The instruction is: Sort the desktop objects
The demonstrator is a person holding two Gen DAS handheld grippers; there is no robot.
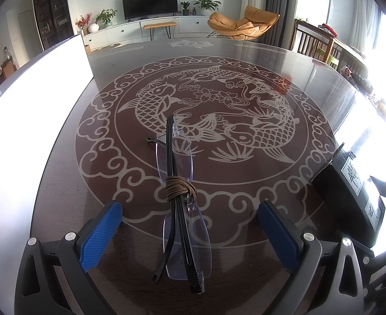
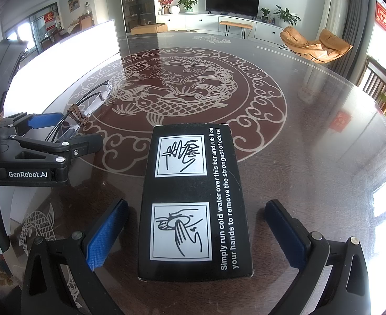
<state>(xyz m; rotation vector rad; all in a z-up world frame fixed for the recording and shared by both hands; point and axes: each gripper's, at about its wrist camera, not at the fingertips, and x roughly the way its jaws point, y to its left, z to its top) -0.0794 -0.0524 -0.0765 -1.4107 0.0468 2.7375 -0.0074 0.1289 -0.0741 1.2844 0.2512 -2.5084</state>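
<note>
Glass desk (image 1: 284,60) | both claws spread, empty | left claw (image 1: 190,210) straddles glasses (image 1: 178,191): pinch at cord wrap | right claw (image 2: 197,218) straddles black box (image 2: 195,199): square up.

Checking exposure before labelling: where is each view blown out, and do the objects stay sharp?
Left wrist view: white panel and right edge washed out, glasses sharp. Right wrist view: glare on the right of the table, black box text legible.

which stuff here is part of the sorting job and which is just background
Job: glasses with brown cord, black box, left gripper and right gripper, both open.

Background: TV, orange chair, plants, white board, bench.
</note>
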